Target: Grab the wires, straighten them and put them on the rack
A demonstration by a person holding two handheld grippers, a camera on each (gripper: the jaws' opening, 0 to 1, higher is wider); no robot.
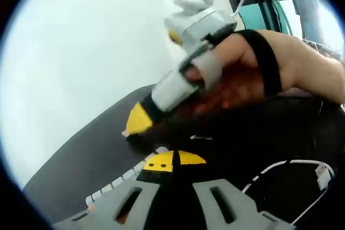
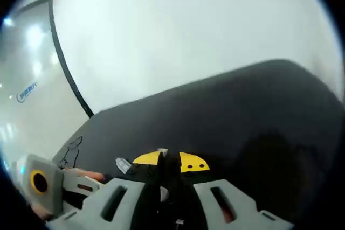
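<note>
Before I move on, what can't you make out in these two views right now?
- Left gripper view: the white cable runs off past the right edge; the left gripper hides what its jaws pinch.
- Left gripper view: the right gripper is motion-blurred, so its jaws are unreadable.
- Right gripper view: the right gripper's own jaws look shut; a pinched wire is too small to confirm.

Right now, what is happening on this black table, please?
A person works with two hand-held grippers over a black table. In the left gripper view, the left gripper has its jaws together on a flat white cable, while the right gripper, held in the person's hand, reaches down to the table just ahead. A second white cable with a plug lies loose on the table. In the right gripper view, its jaws look closed on something small and white.
</note>
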